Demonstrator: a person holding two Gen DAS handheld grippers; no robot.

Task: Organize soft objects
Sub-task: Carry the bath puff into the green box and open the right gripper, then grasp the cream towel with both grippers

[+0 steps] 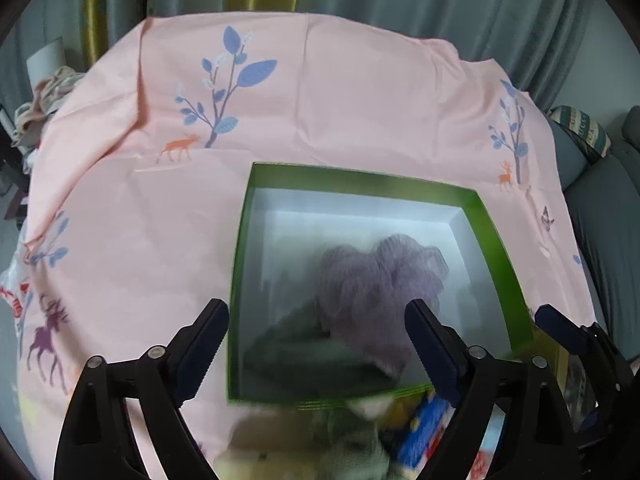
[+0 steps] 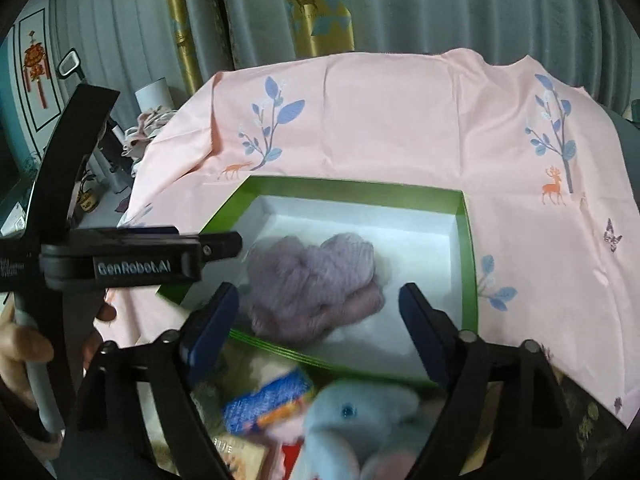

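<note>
A green box with a white inside (image 1: 492, 236) (image 2: 468, 240) lies on a pink printed cloth (image 1: 320, 100) (image 2: 400, 120). A fluffy purple knit item (image 1: 376, 284) (image 2: 312, 280) lies in the box, with a dark grey soft item (image 1: 304, 344) beside it in the left wrist view. My left gripper (image 1: 316, 344) is open and empty above the box's near edge; it also shows in the right wrist view (image 2: 224, 246). My right gripper (image 2: 320, 328) is open and empty, its fingers either side of the purple item. A light blue plush toy (image 2: 360, 416) and a blue-orange knit toy (image 2: 268, 404) lie in front of the box.
Blurred soft toys (image 1: 420, 432) pile up near the box's front edge. Grey curtains (image 2: 440, 0) hang behind. Crumpled clothes (image 1: 52, 88) and a white cylinder (image 2: 154, 94) sit at the far left. A grey sofa with a cushion (image 1: 580, 132) is at the right.
</note>
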